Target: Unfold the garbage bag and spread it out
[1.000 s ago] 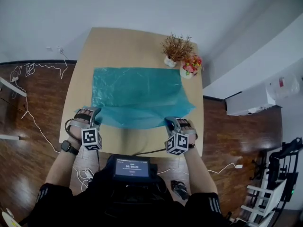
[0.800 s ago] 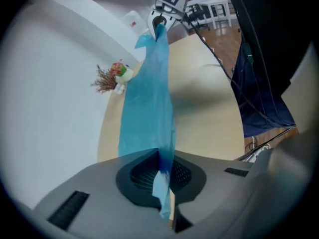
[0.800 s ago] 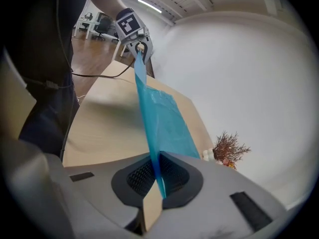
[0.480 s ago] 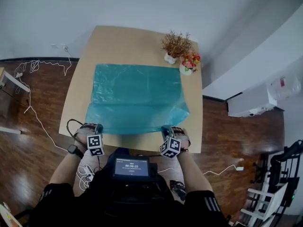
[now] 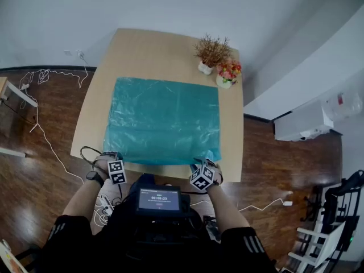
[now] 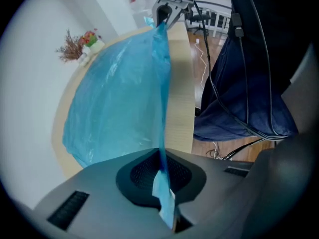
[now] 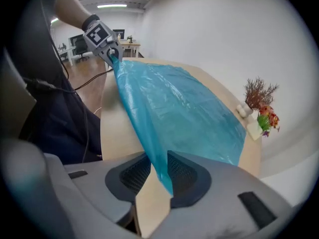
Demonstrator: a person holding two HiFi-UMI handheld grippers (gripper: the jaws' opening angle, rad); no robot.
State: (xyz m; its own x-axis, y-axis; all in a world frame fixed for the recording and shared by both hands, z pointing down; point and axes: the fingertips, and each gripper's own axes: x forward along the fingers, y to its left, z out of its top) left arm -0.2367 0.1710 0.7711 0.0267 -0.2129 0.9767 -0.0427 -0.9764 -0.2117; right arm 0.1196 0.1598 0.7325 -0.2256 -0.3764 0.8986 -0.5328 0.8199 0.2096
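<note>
1. Bag lies spread almost flat on the table, with its near edge at the table's near edge
2. Left gripper: jaws fully together, pinching the bag's near-left corner between the pads
3. Right gripper: jaws have just been opening and are partly apart; the near-right corner hangs loose in the gap, not pinched
4. Near edge stands up as a ridge between the two grippers
5. Dried plant and flowers sit at the far-right corner, just off the bag
</note>
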